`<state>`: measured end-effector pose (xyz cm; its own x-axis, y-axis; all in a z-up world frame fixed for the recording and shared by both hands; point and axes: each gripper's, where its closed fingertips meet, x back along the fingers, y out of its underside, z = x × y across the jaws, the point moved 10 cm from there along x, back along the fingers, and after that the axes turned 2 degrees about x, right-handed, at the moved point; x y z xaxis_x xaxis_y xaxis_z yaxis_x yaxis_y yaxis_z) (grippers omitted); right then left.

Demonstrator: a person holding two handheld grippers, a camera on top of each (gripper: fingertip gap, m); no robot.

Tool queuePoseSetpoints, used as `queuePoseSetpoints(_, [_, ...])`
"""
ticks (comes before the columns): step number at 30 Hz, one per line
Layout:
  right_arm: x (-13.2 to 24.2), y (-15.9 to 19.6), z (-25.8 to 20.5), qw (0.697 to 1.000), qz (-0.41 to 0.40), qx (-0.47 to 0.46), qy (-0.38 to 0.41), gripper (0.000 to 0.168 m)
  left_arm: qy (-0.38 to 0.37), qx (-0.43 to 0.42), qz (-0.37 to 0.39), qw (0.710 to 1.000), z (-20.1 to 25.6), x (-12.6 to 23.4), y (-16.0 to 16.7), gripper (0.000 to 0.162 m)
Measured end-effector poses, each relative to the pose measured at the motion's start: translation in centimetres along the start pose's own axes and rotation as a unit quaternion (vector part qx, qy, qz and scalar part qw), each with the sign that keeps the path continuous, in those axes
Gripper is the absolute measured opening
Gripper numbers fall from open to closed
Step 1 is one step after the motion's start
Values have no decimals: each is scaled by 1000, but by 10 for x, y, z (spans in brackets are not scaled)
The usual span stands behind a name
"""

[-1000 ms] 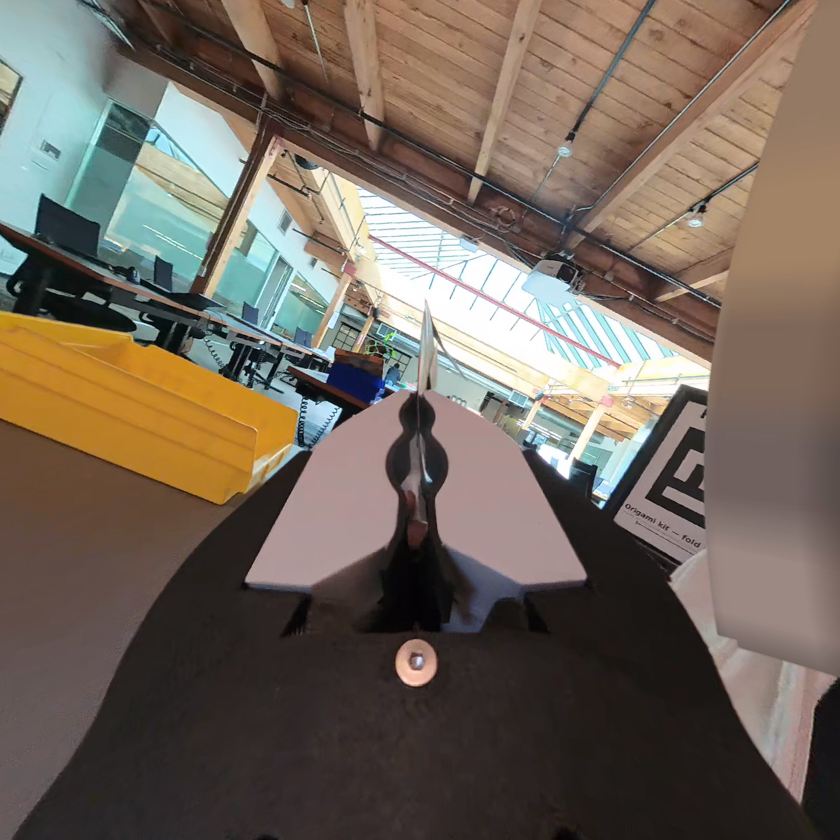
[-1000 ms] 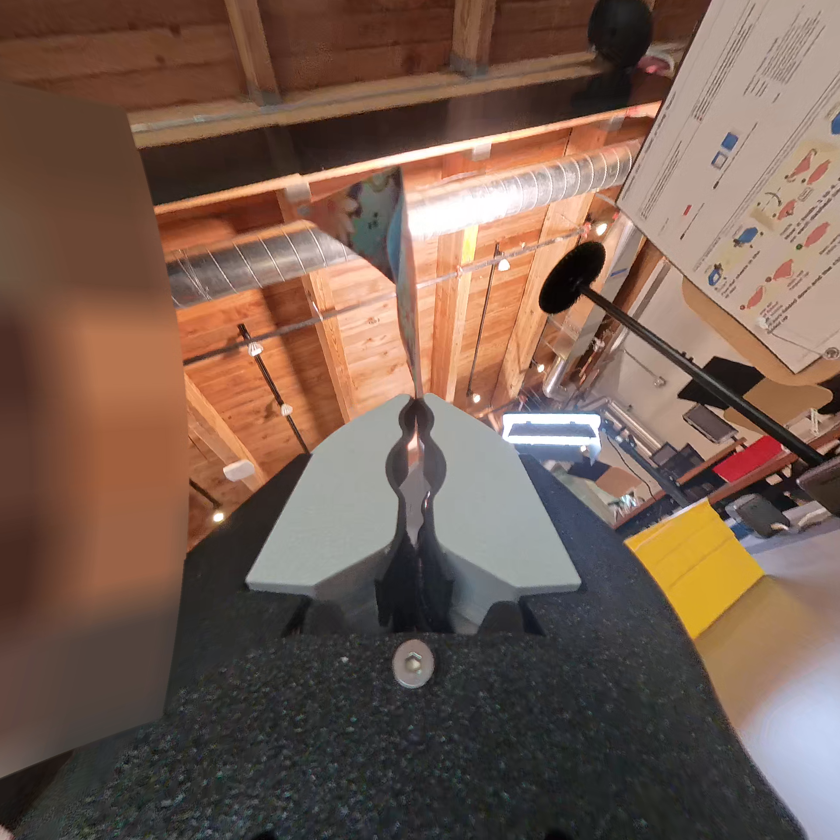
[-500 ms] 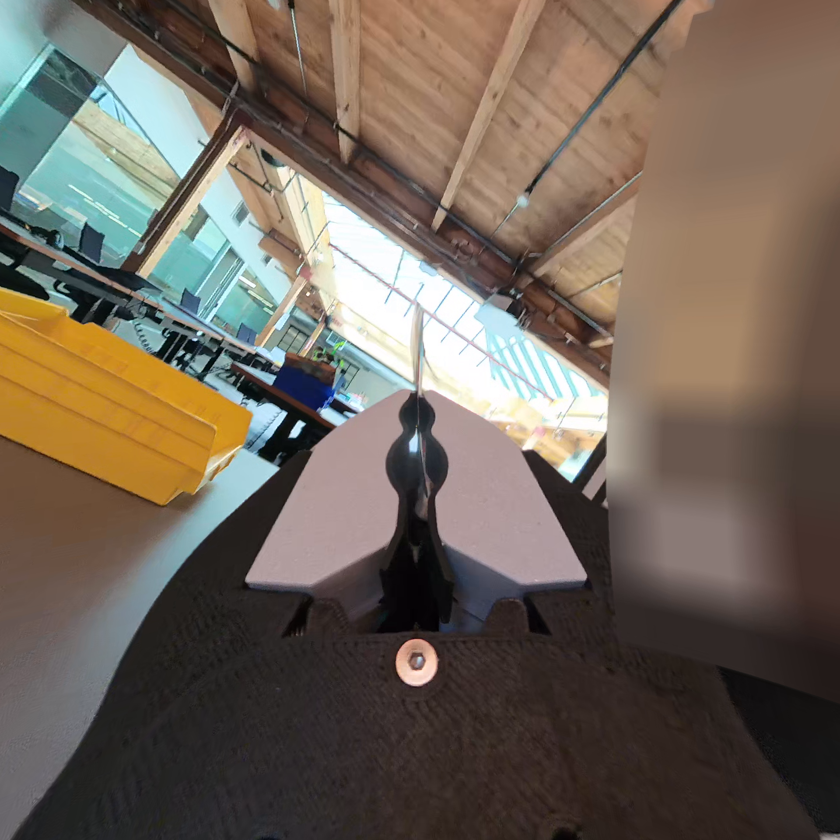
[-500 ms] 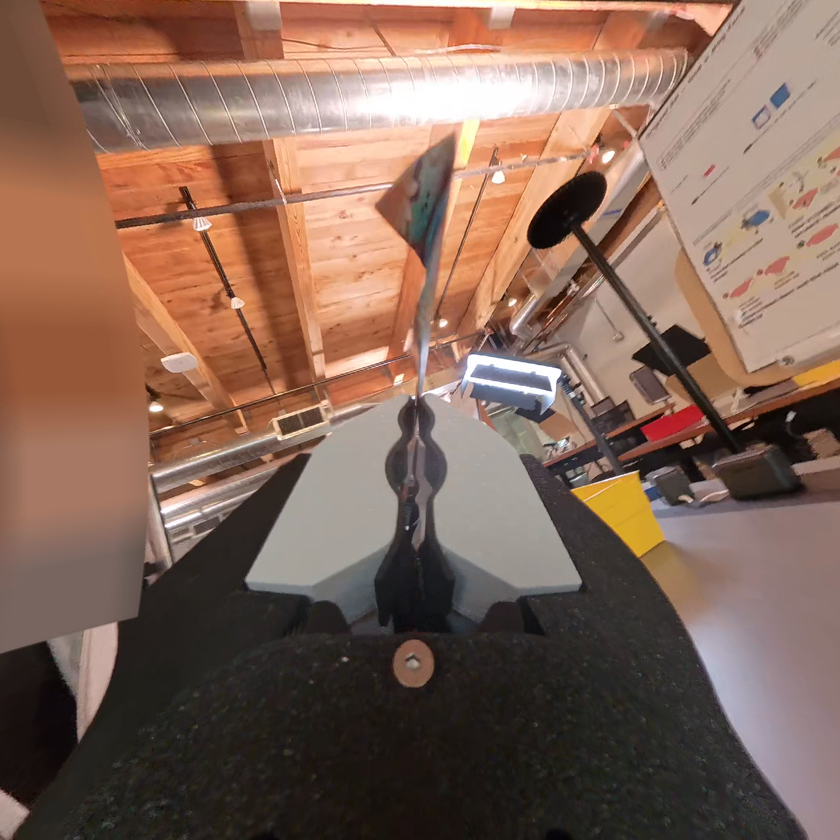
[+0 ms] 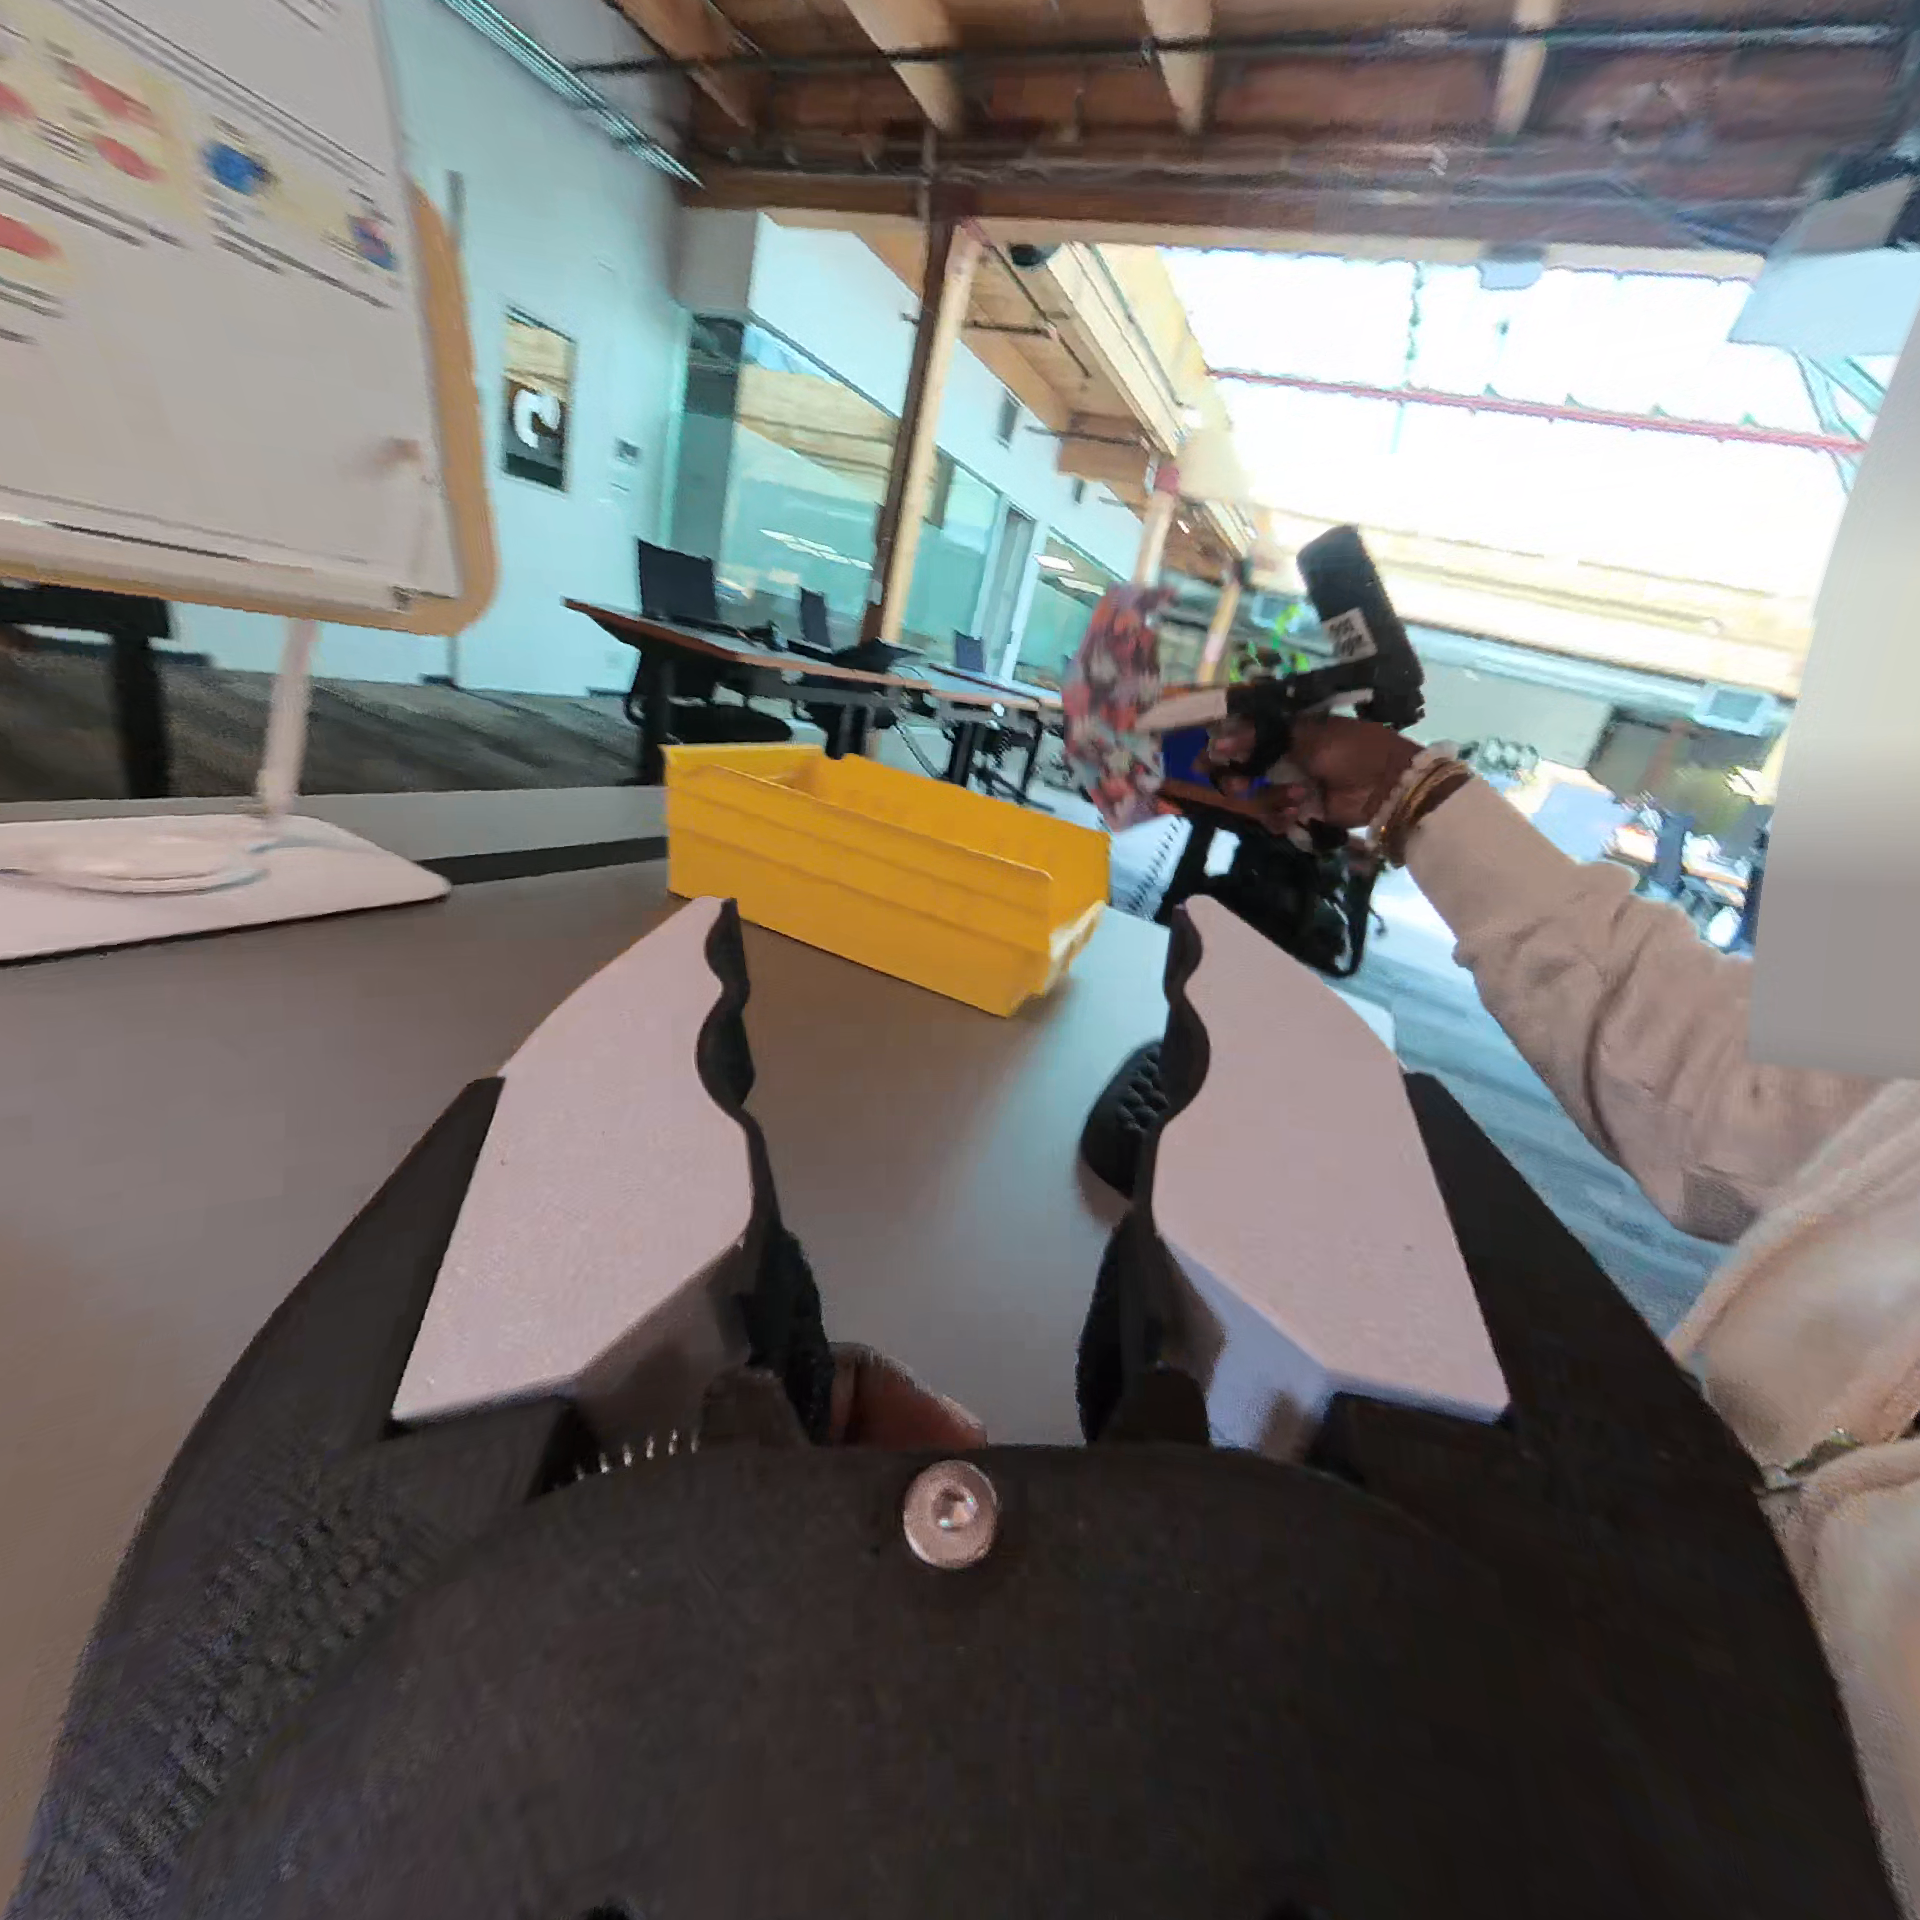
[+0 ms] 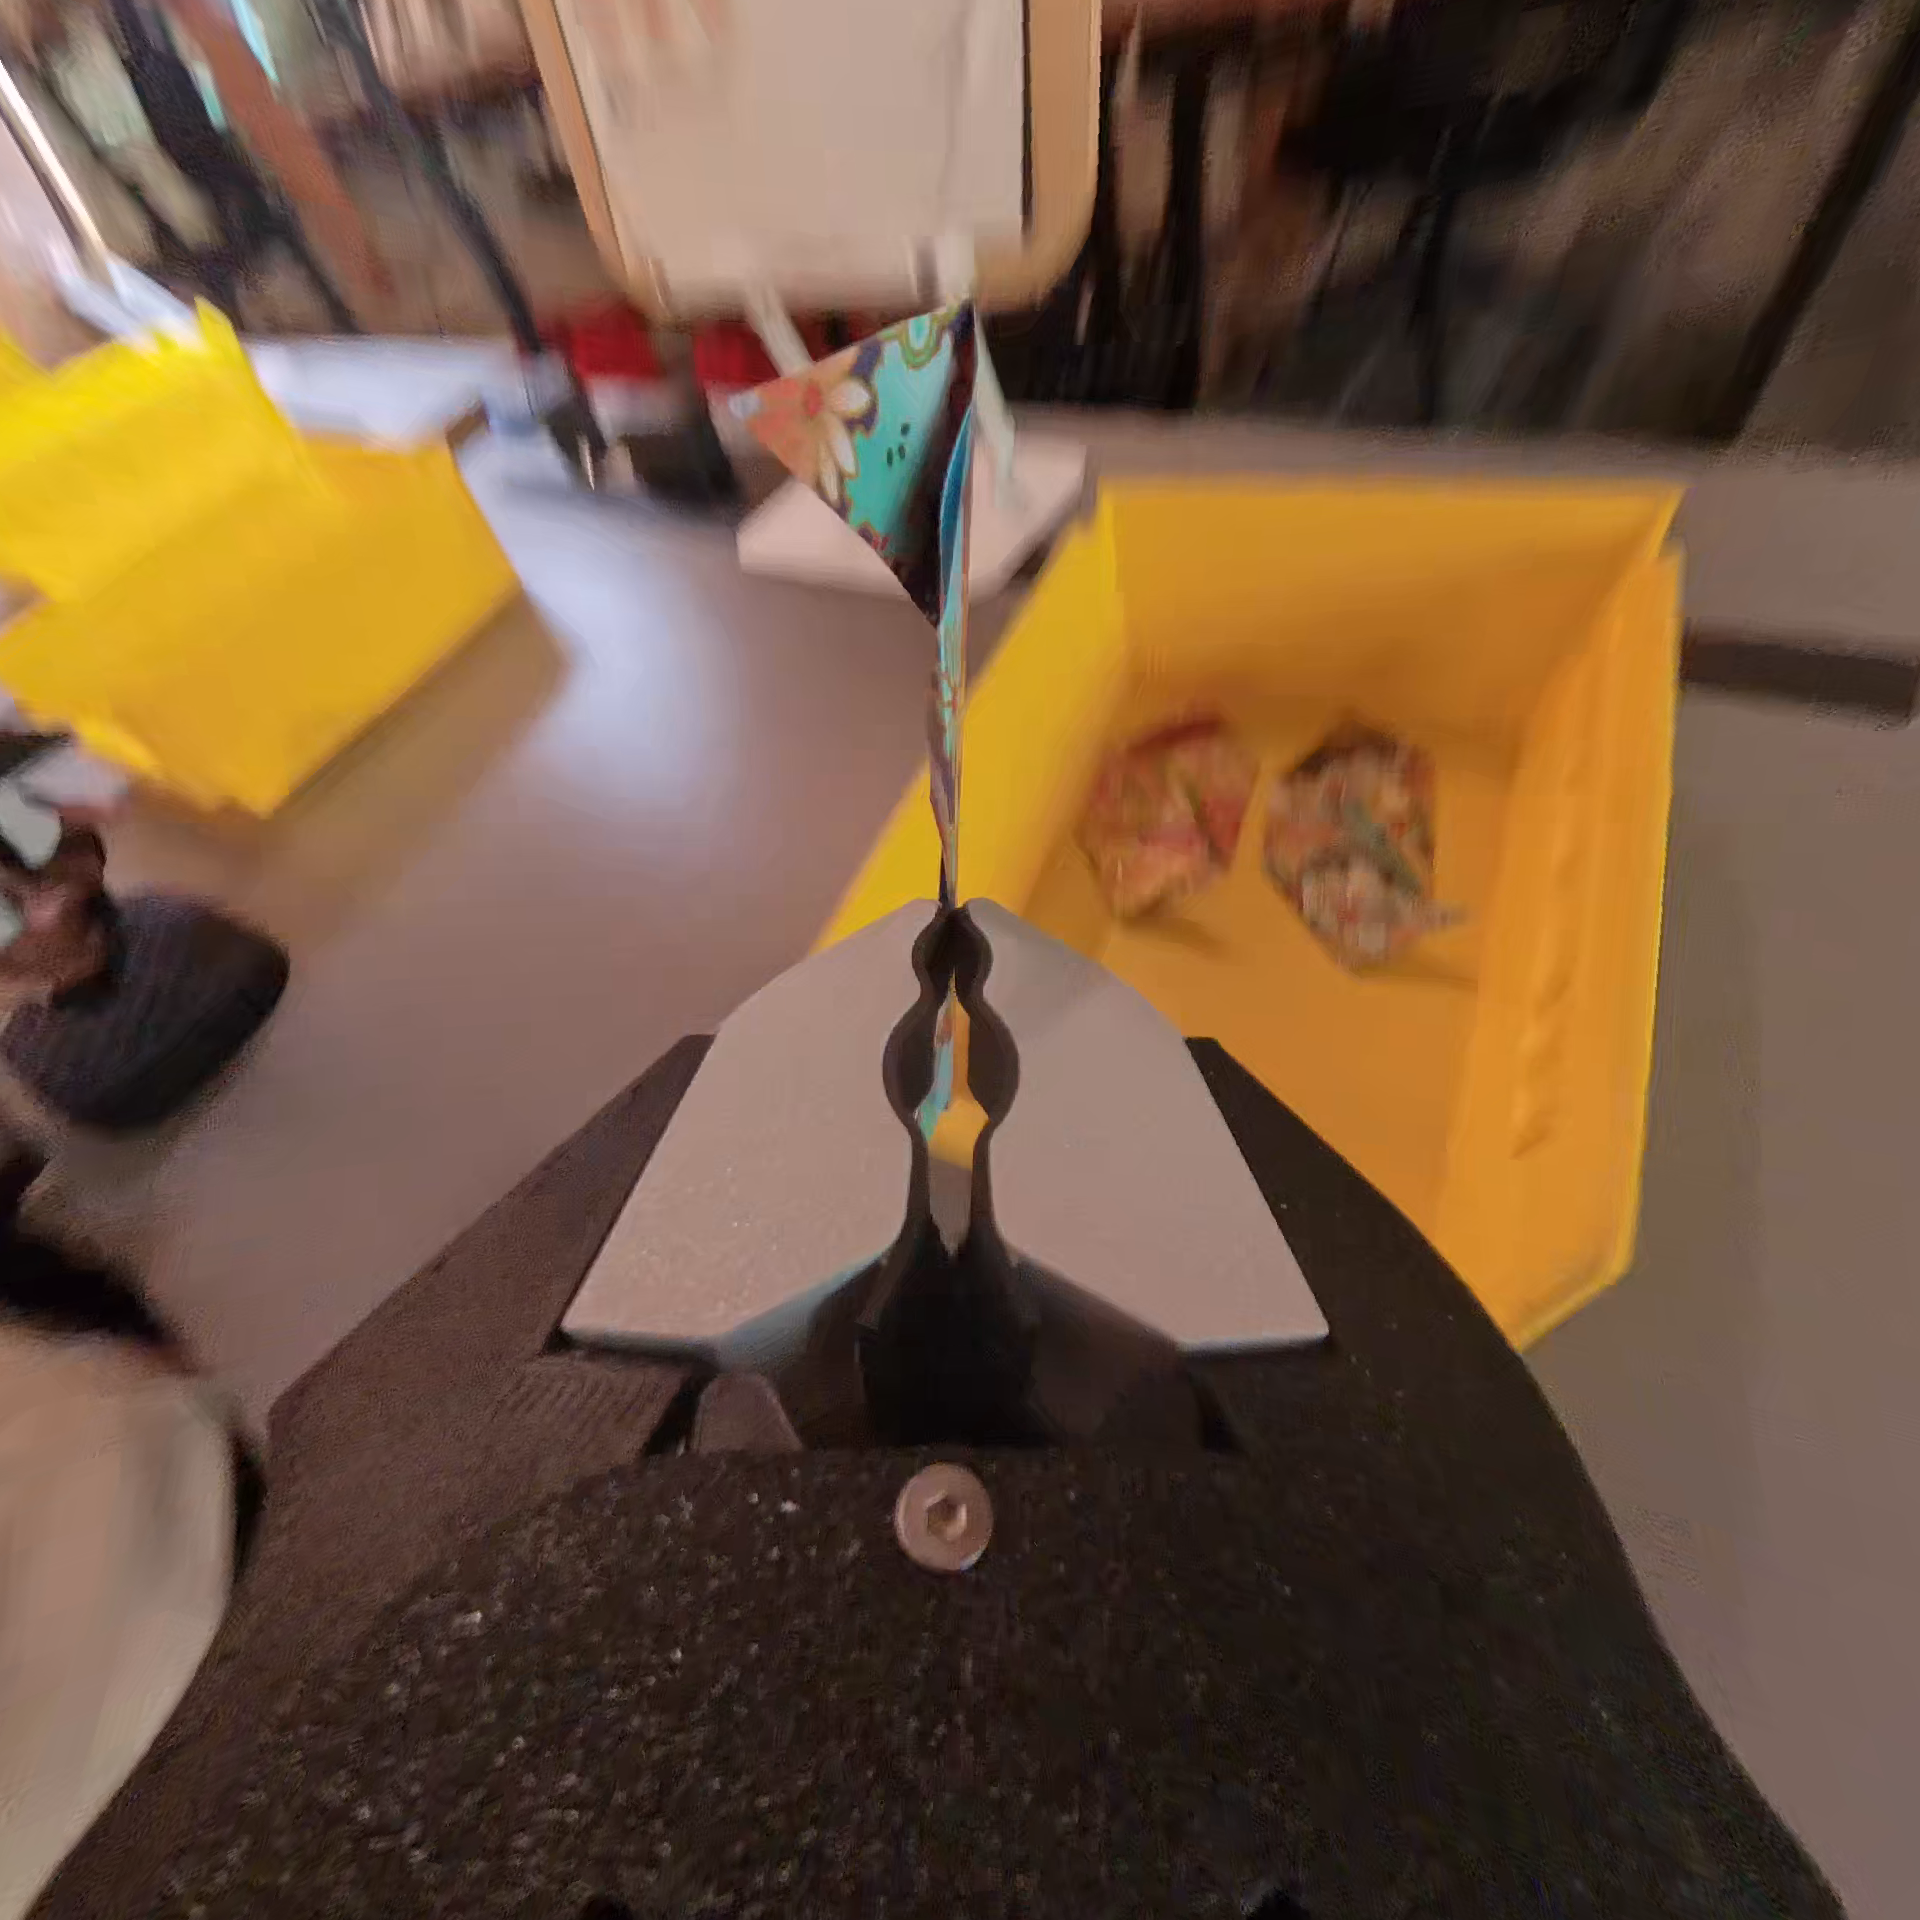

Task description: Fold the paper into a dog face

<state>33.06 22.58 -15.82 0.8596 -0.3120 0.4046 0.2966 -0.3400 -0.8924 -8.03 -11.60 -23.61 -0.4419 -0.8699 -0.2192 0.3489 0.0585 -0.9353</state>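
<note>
The folded patterned paper stands edge-on, upright, in my right gripper, which is shut on its lower tip. It hangs over the near left corner of a yellow bin that holds two folded patterned pieces. My left gripper is open and empty, low over the dark table. In the left wrist view a hand holds the right gripper up at the right, with the paper in it, above and beyond a yellow bin.
An instruction board on a white stand is at the table's left. A second yellow bin sits left in the right wrist view. A black rounded object lies on the table. A cream sleeve crosses the right side.
My left gripper has let go of the paper, opened and swung down toward the table. My right gripper has tipped down from the ceiling to the yellow bin, still holding the paper.
</note>
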Motion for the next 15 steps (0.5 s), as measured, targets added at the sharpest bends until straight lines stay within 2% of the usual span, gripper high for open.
queuePoseSetpoints(2, [-22,-12,35,990,-125,-47,-50,0,-24,8,33,999,-6,6,-3,75])
queuePoseSetpoints(4, [-49,-14,60,963,-251,-68,-75,0,-36,15,59,998,-10,8,-6,73])
queuePoseSetpoints(6, [-74,-10,77,931,-340,-105,-87,0,-33,19,77,996,-9,7,-9,73])
queuePoseSetpoints(10, [-111,-1,97,895,-410,-155,-80,0,-29,0,70,997,-3,9,-12,72])
queuePoseSetpoints(15, [-130,15,112,873,-443,-195,-59,0,-45,-35,47,997,-3,22,-15,71])
